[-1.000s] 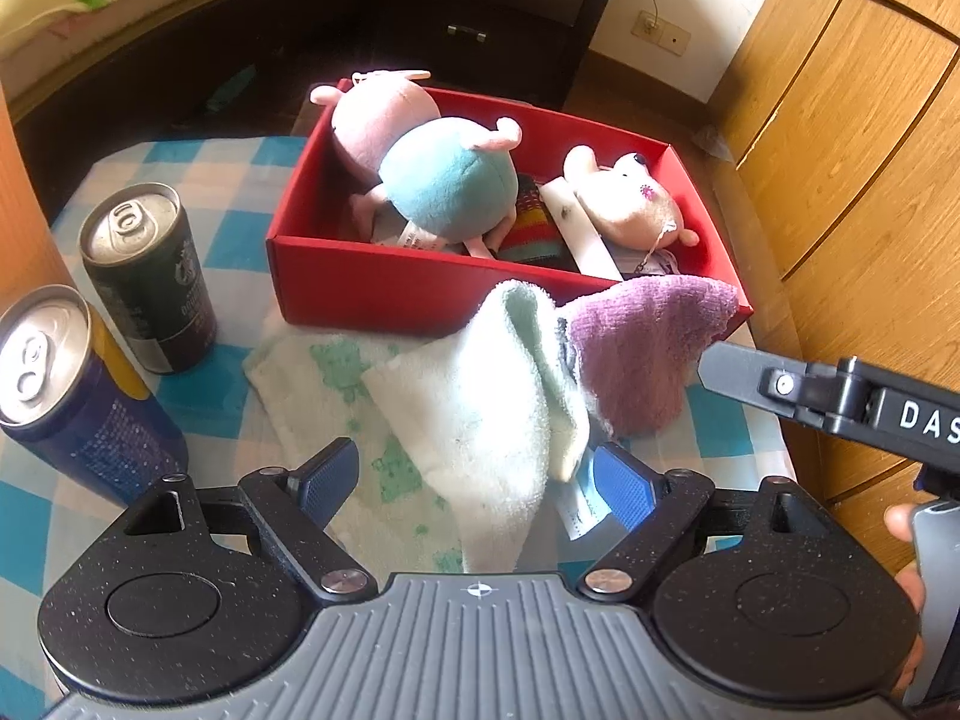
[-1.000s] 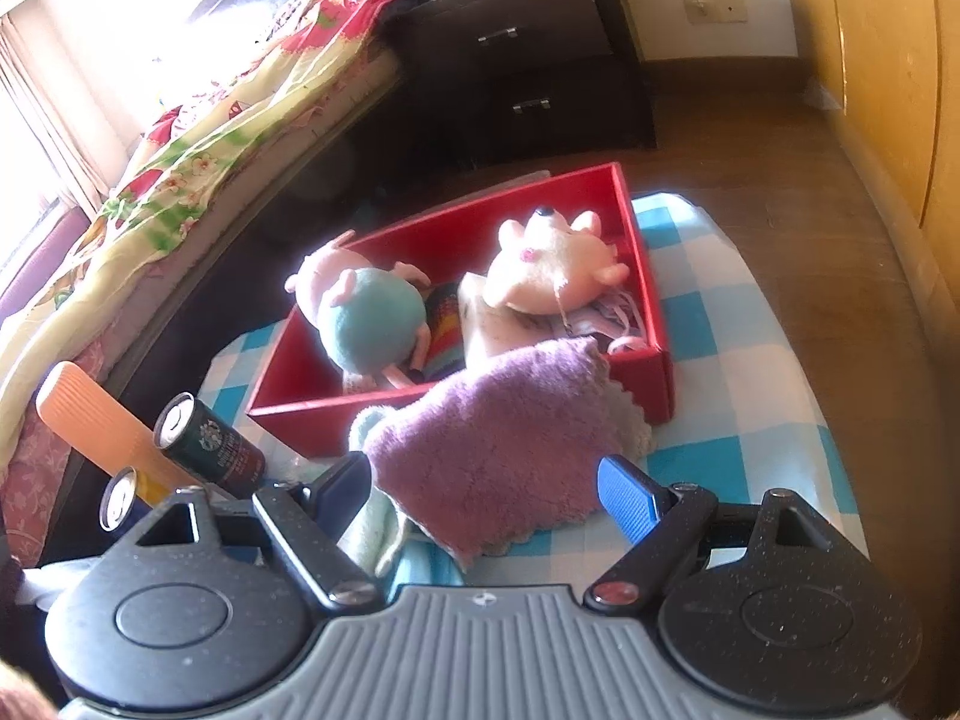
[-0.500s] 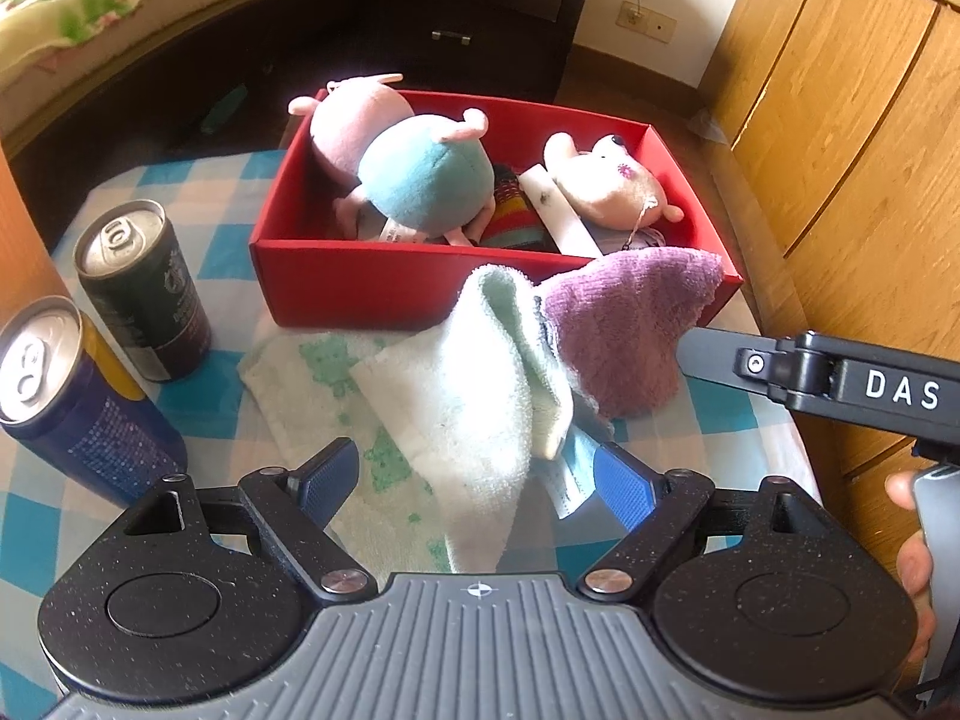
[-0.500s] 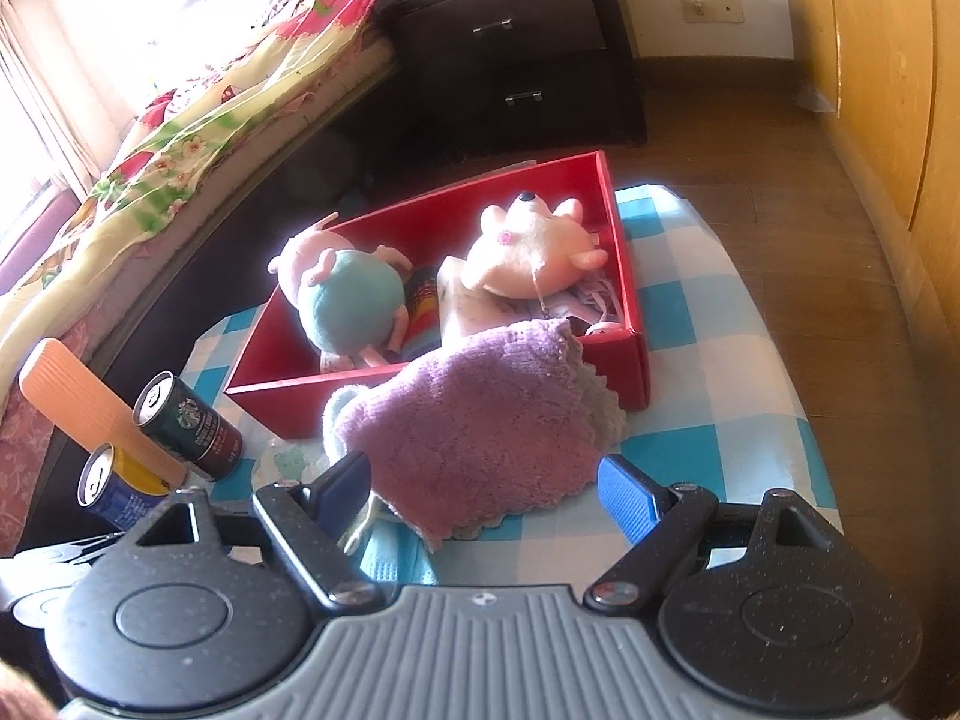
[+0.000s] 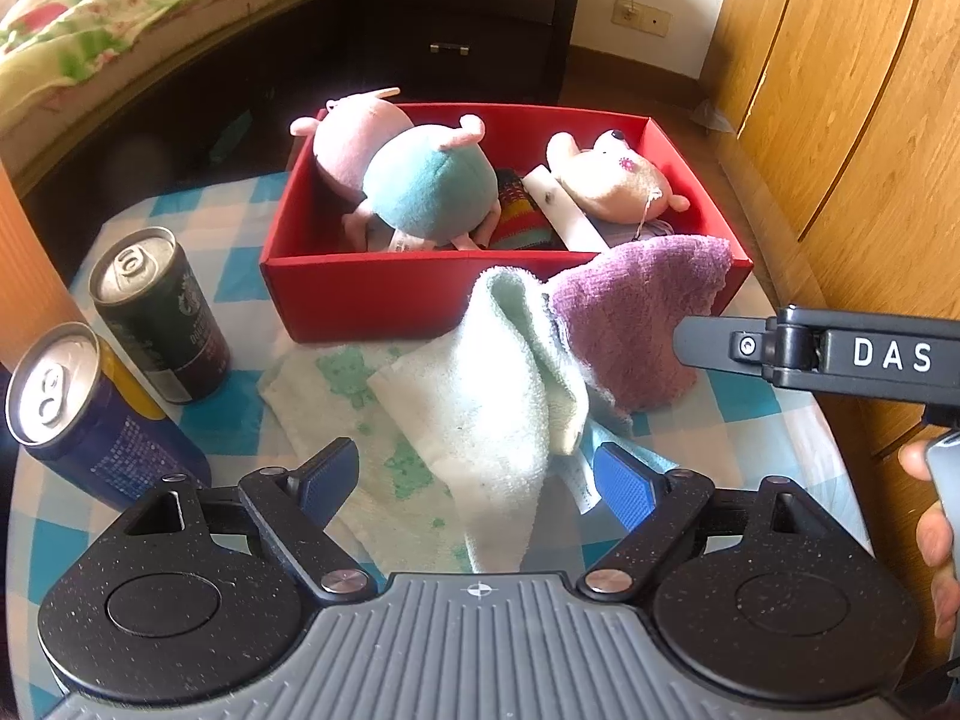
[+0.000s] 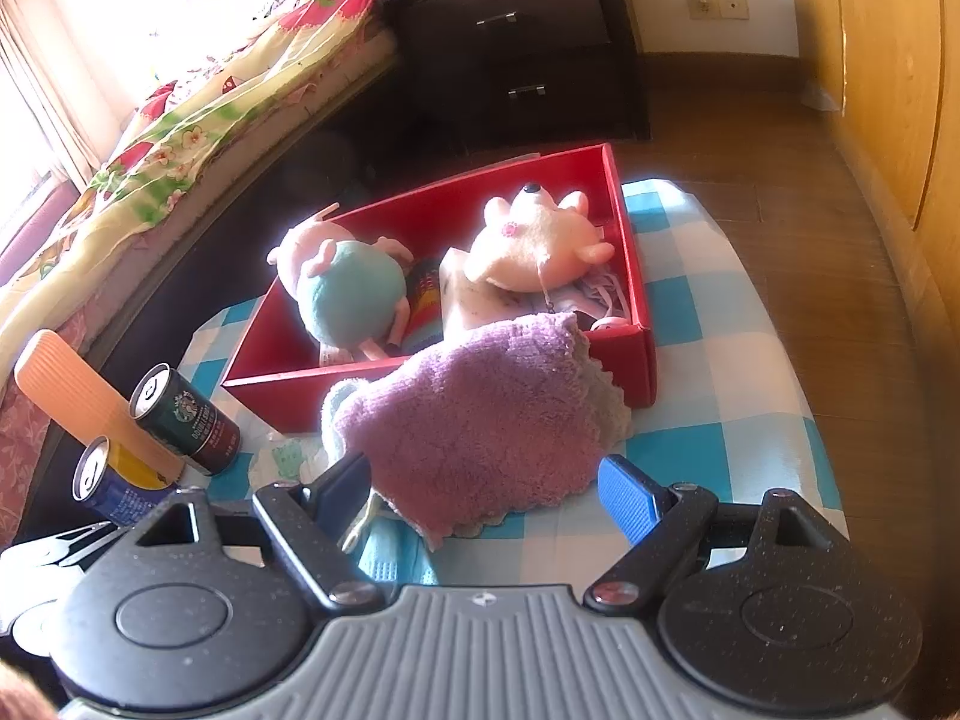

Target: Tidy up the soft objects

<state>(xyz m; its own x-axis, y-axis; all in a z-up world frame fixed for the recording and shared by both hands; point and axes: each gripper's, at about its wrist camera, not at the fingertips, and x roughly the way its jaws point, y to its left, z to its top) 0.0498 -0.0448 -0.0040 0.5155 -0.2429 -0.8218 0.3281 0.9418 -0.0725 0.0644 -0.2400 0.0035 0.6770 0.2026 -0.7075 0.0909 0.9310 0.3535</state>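
draping over red box (image 5: pixel 384 300), purple cloth (image 5: pixel 636 312) (both claws gaping)

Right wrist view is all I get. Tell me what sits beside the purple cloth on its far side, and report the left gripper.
Observer: A pale mint towel stands in a tall fold against the purple cloth. Your view catches only a sliver of it.
Operator: Now the left gripper.
Observer: The left gripper has its jaws wide open. The towel's near end lies between them, and neither pad presses on it.
Operator: Name anything under that towel.
Observer: A white cloth with green print lies flat on the checked tablecloth, under the towel.
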